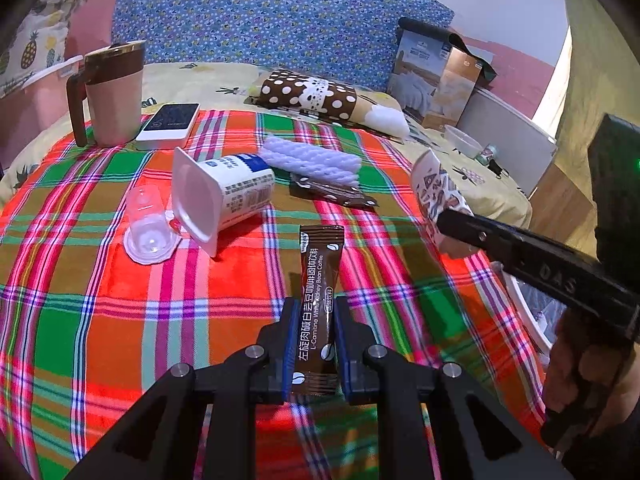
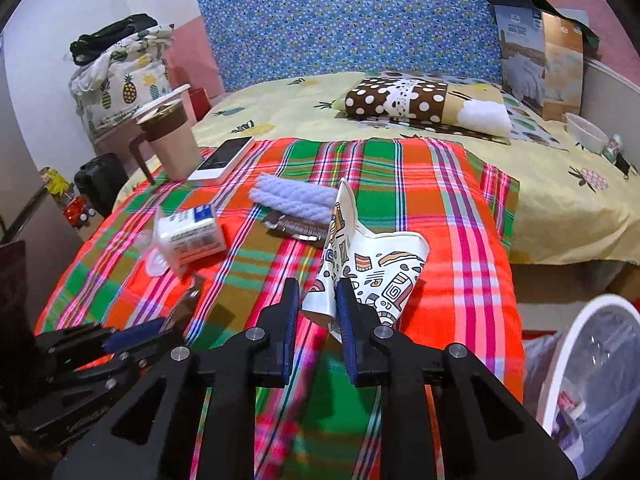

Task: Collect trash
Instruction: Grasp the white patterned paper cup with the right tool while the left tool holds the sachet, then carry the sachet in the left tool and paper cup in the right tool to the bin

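The left gripper [image 1: 316, 344] is clamped on a brown coffee sachet [image 1: 319, 308], its blue pads pressing both long edges while the sachet's top end sticks out ahead over the plaid blanket [image 1: 120, 320]. The right gripper [image 2: 318, 312] is clamped on a crumpled patterned paper cup [image 2: 368, 268], pinching a folded flap of it between the pads; the cup is squashed, and its printed side fans out to the right of the fingers. In the left wrist view that same cup shows at the right edge, held at the tip of the right gripper's black finger.

Beyond the sachet, a white yogurt cup [image 1: 224, 196] lies on its side on the blanket with its open mouth toward the camera. Just beside its rim, to the left, a small clear plastic cup [image 1: 148, 228] stands upside down. Behind the yogurt cup lies a pale ribbed foam sleeve [image 1: 312, 158], and touching its near edge is a dark flat wrapper [image 1: 332, 194].

At the blanket's far left corner stands a beige mug [image 1: 108, 96] with a brown handle and lid, and a white-edged phone [image 1: 170, 124] lies next to it. Farther back, on the yellow bedsheet [image 2: 560, 200], is a brown polka-dot pillow [image 1: 312, 94], with a boxed quilt package [image 1: 436, 76] leaning at the rear right.

In the right wrist view a white-rimmed bin [image 2: 576, 352] with a plastic liner sits at the lower right, beside the bed.
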The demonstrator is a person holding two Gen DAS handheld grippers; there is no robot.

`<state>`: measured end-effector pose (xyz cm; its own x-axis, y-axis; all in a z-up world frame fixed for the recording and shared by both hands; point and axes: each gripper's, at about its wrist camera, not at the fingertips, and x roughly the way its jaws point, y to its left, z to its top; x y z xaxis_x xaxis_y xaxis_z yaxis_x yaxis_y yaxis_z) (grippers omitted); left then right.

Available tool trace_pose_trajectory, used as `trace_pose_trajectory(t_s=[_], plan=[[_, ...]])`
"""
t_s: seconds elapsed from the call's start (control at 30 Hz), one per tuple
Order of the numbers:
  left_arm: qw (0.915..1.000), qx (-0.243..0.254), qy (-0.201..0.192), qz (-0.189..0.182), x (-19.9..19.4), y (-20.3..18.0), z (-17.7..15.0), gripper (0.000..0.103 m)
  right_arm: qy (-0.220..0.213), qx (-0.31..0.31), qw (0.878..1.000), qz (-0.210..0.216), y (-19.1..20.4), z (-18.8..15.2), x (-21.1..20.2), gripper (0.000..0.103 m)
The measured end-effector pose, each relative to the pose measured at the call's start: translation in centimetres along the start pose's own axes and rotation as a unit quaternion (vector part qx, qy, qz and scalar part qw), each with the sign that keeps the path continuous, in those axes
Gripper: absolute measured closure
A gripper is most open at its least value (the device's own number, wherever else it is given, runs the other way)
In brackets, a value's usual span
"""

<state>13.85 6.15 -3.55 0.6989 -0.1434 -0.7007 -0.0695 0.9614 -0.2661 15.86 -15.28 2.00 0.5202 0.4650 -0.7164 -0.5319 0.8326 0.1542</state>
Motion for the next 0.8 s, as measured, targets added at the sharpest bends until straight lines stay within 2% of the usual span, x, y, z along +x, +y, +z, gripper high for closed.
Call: trace_pose_trajectory(t_s=[0.8], plan=[[0.9979,0.050,-0.010,-0.040,-4.2,-7.7,-2.2,0.085,-0.033,0.047,0.998,-0.015,-2.5,-4.2,-6.4,0.082]])
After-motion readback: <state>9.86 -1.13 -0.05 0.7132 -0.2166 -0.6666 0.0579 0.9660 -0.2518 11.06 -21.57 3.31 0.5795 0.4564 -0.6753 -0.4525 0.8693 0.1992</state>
